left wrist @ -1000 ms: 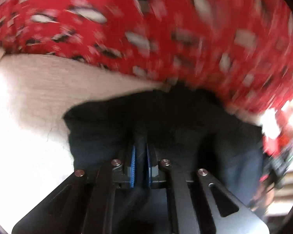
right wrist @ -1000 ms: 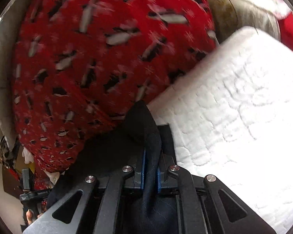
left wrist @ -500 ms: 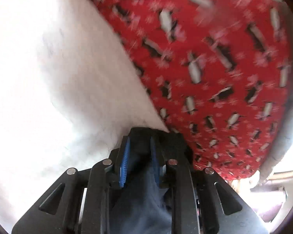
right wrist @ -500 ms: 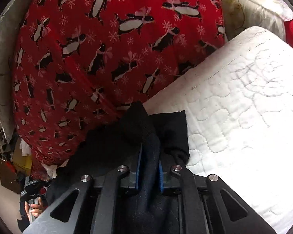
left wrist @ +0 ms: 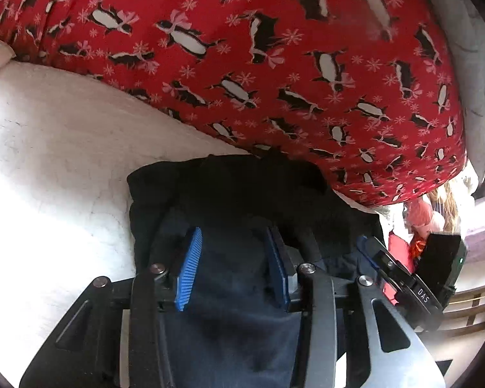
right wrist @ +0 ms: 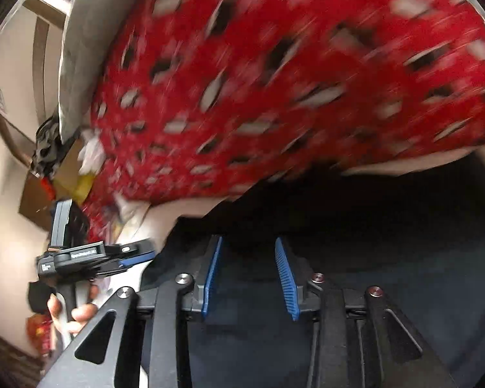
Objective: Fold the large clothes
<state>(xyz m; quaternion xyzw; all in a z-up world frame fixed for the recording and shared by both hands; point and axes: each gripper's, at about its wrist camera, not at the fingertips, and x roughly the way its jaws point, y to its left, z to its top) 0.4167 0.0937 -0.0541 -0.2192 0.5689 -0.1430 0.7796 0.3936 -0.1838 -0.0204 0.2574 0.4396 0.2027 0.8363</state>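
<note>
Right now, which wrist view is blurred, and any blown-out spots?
Right wrist: heavy motion streaks across the red penguin blanket, though the fingers stay sharp. Left wrist: crisp penguin print, but the white quilt is overexposed at left; the dark garment shows little detail.

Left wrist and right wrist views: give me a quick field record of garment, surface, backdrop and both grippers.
garment: dark garment, lying on the white quilt
backdrop: red penguin-print fabric behind the garment
left gripper: jaws have just been opening, pads apart, cloth between them but not pinched
right gripper: jaws have just been opening, pads apart over dark cloth
image quality: right wrist view blurred
</note>
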